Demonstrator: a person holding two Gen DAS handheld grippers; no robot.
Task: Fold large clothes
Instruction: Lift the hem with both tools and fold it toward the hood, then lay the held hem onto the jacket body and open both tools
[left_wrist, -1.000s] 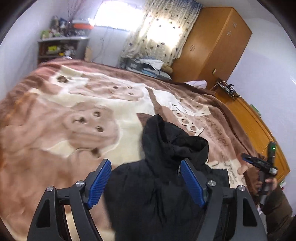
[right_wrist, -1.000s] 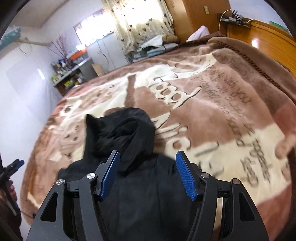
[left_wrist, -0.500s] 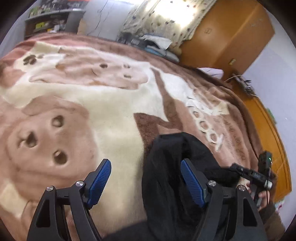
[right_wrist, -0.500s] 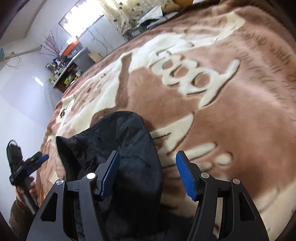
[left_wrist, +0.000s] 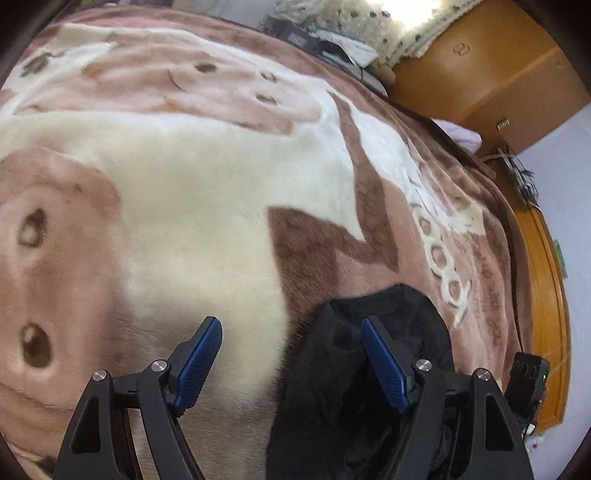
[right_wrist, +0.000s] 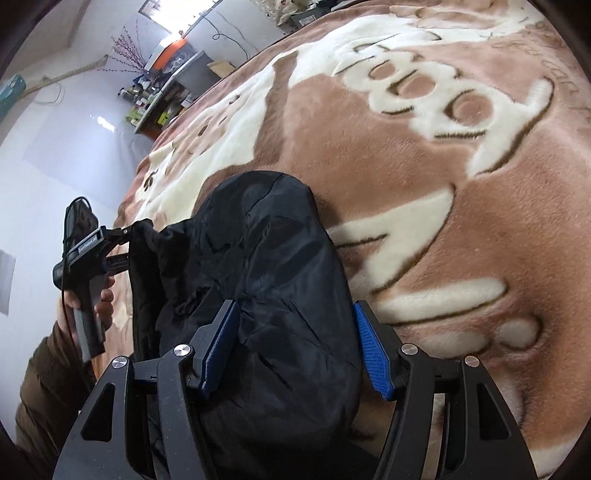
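We can read very little here. On the brown and cream blanket (right_wrist: 461, 206) large cream letters woven into the pile spell what looks to us like "Good" (right_wrist: 424, 85), seen in the right wrist view; the same word runs down the blanket (left_wrist: 207, 206) in the left wrist view, letters (left_wrist: 443, 266) stretched by the lens. Beside it we see lines of thin dark script (left_wrist: 487, 295), too small and blurred for us to make out. On the left gripper (right_wrist: 127, 245), seen from the right wrist, a white label (right_wrist: 86, 245) carries small print that we cannot read with certainty
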